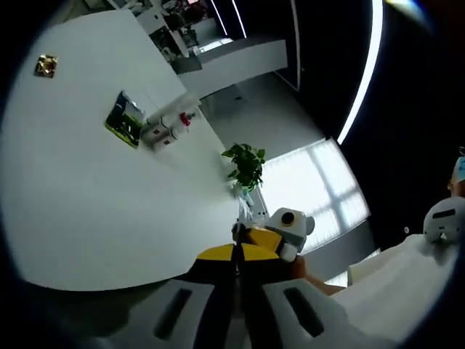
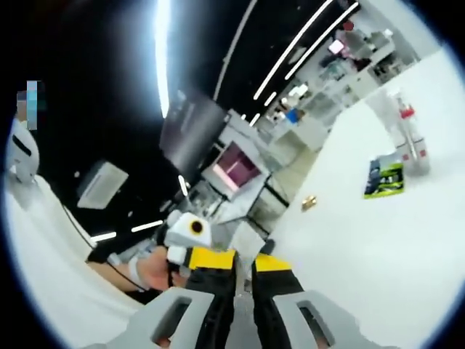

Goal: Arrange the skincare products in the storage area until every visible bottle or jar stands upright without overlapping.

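Note:
Far off on the white table (image 1: 87,211), two white bottles with red caps (image 1: 171,123) lie next to a green and black packet (image 1: 125,118). My left gripper (image 1: 236,254) is raised well short of them, its yellow-tipped jaws pressed together on nothing. The right gripper view has the same bottles (image 2: 407,138) and packet (image 2: 383,178) at the right, on the table (image 2: 363,262). My right gripper (image 2: 245,263) hangs high off the table's edge, its jaws a narrow slit apart and empty. Each gripper shows in the other's view, right gripper (image 1: 270,240) and left gripper (image 2: 190,251), close side by side.
A small gold object (image 1: 46,65) lies apart from the bottles, also seen as a gold speck (image 2: 309,202). A potted plant (image 1: 245,163) stands past the table edge. A person in white (image 1: 407,283) is at the right. Shelves and counters (image 2: 312,109) fill the room beyond.

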`<state>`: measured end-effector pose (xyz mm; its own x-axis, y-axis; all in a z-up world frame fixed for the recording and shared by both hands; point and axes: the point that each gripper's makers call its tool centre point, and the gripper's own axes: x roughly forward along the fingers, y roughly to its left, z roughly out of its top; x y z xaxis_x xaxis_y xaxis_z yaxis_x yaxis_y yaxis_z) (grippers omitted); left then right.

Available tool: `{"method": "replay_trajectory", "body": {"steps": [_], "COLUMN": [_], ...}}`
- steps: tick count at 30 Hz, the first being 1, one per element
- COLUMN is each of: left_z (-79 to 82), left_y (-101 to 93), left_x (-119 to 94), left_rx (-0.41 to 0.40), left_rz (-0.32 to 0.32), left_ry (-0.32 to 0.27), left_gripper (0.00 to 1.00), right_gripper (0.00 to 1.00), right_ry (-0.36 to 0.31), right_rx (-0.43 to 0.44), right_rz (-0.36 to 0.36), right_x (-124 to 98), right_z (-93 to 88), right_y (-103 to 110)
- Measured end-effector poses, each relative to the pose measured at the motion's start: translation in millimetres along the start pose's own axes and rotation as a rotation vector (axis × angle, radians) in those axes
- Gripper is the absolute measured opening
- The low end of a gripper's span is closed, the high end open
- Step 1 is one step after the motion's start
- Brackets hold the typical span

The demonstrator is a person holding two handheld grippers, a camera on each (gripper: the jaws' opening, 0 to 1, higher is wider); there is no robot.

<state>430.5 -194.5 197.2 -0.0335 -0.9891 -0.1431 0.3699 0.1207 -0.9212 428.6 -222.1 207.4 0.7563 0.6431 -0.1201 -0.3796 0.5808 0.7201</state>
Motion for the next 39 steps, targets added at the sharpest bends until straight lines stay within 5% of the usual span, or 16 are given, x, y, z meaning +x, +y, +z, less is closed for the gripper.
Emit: {"method": "replay_trajectory", "body": {"steps": [3, 5, 7, 13, 18, 24, 30, 33, 39], "left_z": [5.2, 6.8, 7.3, 20.8, 35.6, 56.3, 74.3, 83.1, 106.4], "left_y": [3.9, 9.1, 12.9, 20.9, 26.1, 27.5, 32.0, 36.2, 49.0], "left_x": [-3, -6, -8, -14, -10, -5, -2, 1, 11], "left_rx": [0.005, 0.005, 0.009, 0.025, 0.032, 0.059, 0.101, 0.112, 0.141], "left_rz": [0.019, 0.034, 0.05, 0.08, 0.096, 0.118, 0.138, 0.149, 0.172], "left_ry": [-0.019, -0.021, -0.018, -0.023, -0.037, -0.047, -0.036, -0.033, -0.014], "left_gripper": [0.0, 0.0, 0.0, 0.0, 0.0, 0.0, 0.0, 0.0, 0.0], "right_gripper": [0.22, 0.35, 0.36, 0.39, 0.42, 0.4, 0.4, 0.4, 0.34], "right_ry": [0.006, 0.049, 0.062, 0.062, 0.256, 0.406, 0.451, 0.418, 0.492], "right_rx": [-0.035, -0.135, -0.216, -0.249, -0.441, -0.7, -0.763, -0.767, -0.847], "right_rz": [-0.041, -0.116, -0.162, -0.248, -0.421, -0.442, -0.48, -0.463, -0.461], "right_x": [-4, -10, -17, -31, -33, -31, -31, -26, -28], "right_z": [-2.1, -10.2, -15.4, -30.4, -56.2, -75.5, -85.9, -82.4, -94.3], "right_y": [-7, -19, -24, -36, -65, -65, -79, -73, -76]}}
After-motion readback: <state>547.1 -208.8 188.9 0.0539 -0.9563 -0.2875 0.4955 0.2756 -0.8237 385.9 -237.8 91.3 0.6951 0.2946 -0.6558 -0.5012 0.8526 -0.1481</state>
